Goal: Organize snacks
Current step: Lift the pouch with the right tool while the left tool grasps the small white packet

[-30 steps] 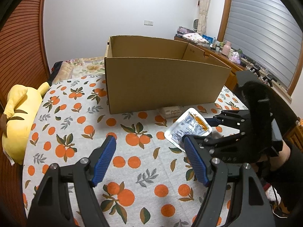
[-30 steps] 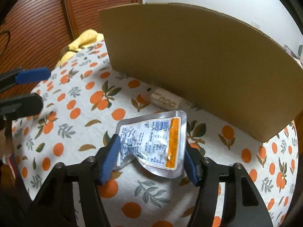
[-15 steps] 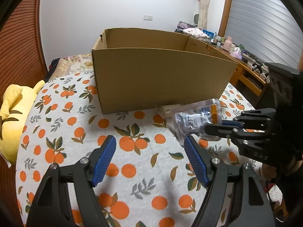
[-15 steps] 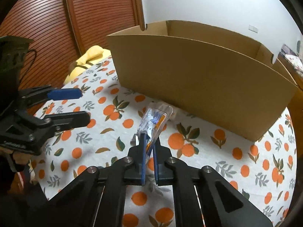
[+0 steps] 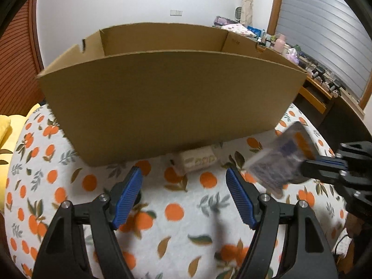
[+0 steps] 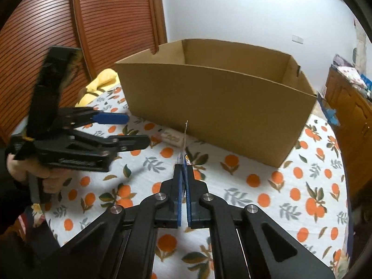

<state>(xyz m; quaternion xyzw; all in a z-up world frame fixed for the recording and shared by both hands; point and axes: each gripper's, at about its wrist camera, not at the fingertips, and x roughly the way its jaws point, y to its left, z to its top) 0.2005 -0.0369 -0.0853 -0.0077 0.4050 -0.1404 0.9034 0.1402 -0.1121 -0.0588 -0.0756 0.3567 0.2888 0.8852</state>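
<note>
We cannot read the blurred print on the snack pouch, pinched in our right tongs above the orange-patterned desk, near the cardboard box. Left tongs gape wide, empty.

Your table carries an orange-print tablecloth. Off its left edge you have a yellow plush toy, partly hidden. Behind that stands a slatted reddish-brown wooden door. The white wall bears a switch plate. Along your right side: a wooden sideboard crowded with small items, too small to tell, below a grey roller shutter.
</note>
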